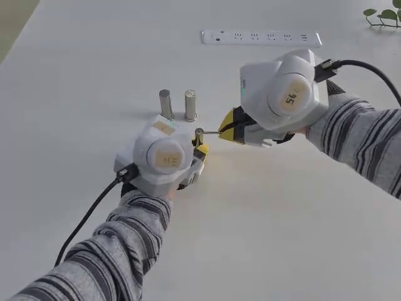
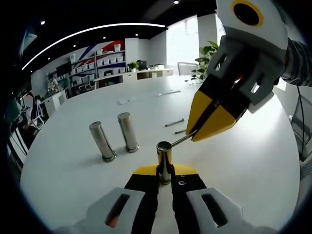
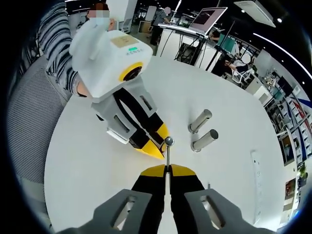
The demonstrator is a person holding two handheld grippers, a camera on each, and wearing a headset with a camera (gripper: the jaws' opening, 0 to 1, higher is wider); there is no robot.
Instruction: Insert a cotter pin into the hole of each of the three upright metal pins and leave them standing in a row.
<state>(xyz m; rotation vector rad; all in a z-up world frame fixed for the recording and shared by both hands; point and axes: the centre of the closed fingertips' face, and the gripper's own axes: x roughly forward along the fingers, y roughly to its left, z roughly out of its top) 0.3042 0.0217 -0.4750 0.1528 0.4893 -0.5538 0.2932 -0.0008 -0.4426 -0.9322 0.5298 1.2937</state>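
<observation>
Plenty going on around the clamped pin (image 2: 164, 157) on this white table (image 1: 282, 219). Just beyond it the first free pin (image 1: 165, 103) and second free pin (image 1: 190, 105) stand upright side by side, apart from each other. Well beyond it a white power strip (image 1: 262, 37) lies flat, and a green plant sprig (image 1: 383, 14) pokes in at the far corner. Two thin rods (image 2: 174, 123) lie on the table past the clamped pin, too small to name.

The right tongs (image 3: 167, 170) crowd in from the clamped pin's right, yellow tips almost at its head. In the head view the white housing of the left tongs (image 2: 165, 172) covers the pin's shaft and leaves just the top showing. A black cable (image 1: 88, 216) trails away from that housing.

The pin's base is buried between the left tongs' yellow pads. I cannot tell whether the wire has entered the hole, and the hole itself is too small to see.

The left tongs are pressed together on the lower shaft of the clamped pin, holding it upright. The right tongs are pinching the cotter pin (image 3: 167, 157), a thin straight wire. Its free end meets the clamped pin just under the rounded top. The pin is a shiny steel cylinder, and so are the two free ones.
</observation>
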